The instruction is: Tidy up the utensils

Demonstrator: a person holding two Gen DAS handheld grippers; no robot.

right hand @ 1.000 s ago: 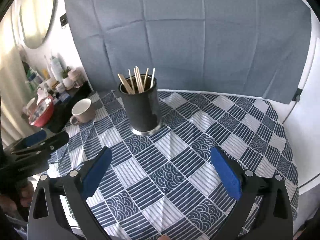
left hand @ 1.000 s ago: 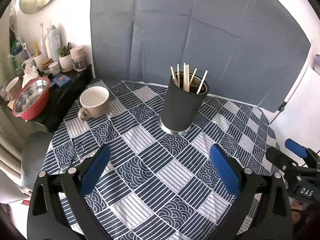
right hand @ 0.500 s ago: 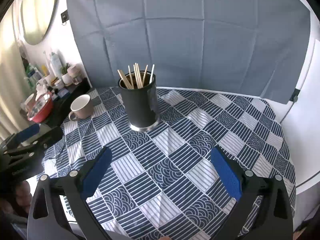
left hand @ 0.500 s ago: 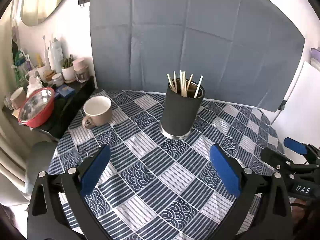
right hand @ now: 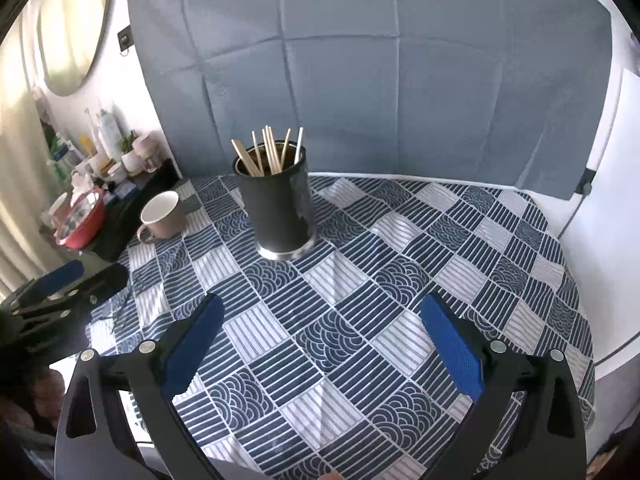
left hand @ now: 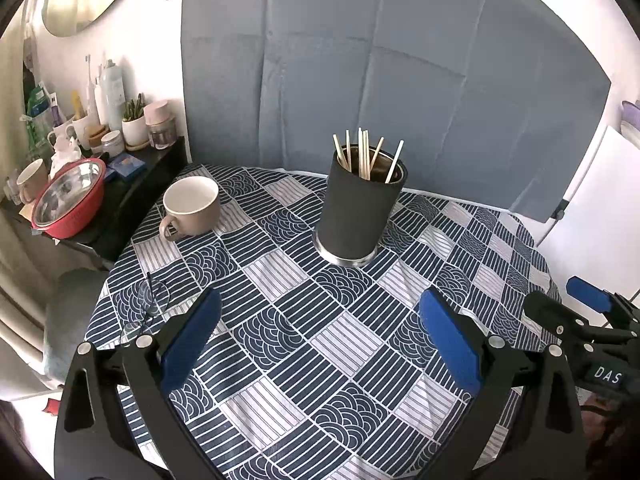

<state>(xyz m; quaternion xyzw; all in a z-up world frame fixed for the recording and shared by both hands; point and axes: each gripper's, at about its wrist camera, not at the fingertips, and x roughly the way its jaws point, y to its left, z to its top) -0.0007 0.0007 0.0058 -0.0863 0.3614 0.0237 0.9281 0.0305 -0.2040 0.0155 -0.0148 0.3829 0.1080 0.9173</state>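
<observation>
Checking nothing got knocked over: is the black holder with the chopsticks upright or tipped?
Upright: the black holder stands on its metal base on the tablecloth, chopsticks poking out the top.

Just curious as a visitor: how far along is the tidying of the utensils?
Done, apparently: the chopsticks stand in the dark holder. In hand: nothing; the left gripper and right gripper are both open and empty. Left: no loose utensils show; only a mug and glasses lie on the tablecloth.
</observation>
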